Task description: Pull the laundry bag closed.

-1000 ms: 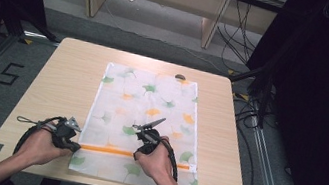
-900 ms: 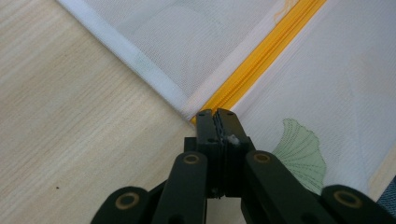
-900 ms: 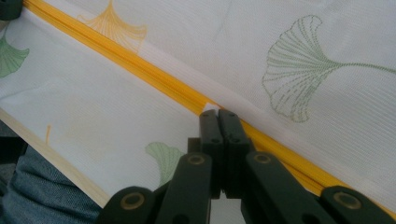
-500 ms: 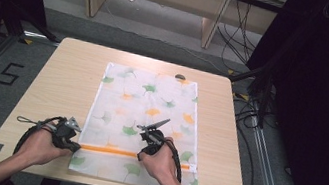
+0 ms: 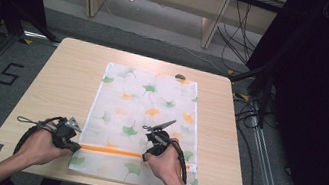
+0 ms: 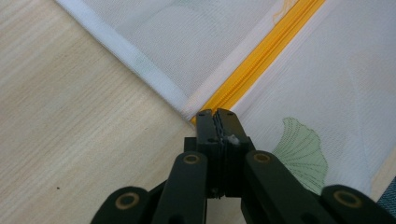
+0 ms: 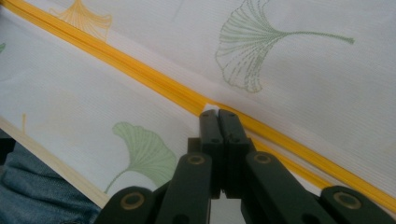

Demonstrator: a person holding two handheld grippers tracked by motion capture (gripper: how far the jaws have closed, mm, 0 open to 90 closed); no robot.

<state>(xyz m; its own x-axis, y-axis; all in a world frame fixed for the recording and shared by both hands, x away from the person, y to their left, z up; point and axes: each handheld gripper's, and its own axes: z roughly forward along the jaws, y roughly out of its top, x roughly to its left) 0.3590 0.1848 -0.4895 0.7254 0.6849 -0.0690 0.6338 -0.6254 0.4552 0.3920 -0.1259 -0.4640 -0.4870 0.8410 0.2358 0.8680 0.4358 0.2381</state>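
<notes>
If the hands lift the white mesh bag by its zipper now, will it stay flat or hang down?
The mesh bag looks thin and lies flat on the table, so it will probably hang limp. It seems light. Its yellow zipper may stay slightly stiffer.

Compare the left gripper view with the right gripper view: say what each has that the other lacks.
Left gripper view: the mesh bag's white bound edge, the yellow zipper's end, and much bare table.

Right gripper view: orange ginkgo print, blue denim past the table edge, and the zipper running on both ways.

Shared: mesh bag, yellow zipper, green leaf print, shut black fingers at the zipper.
</notes>
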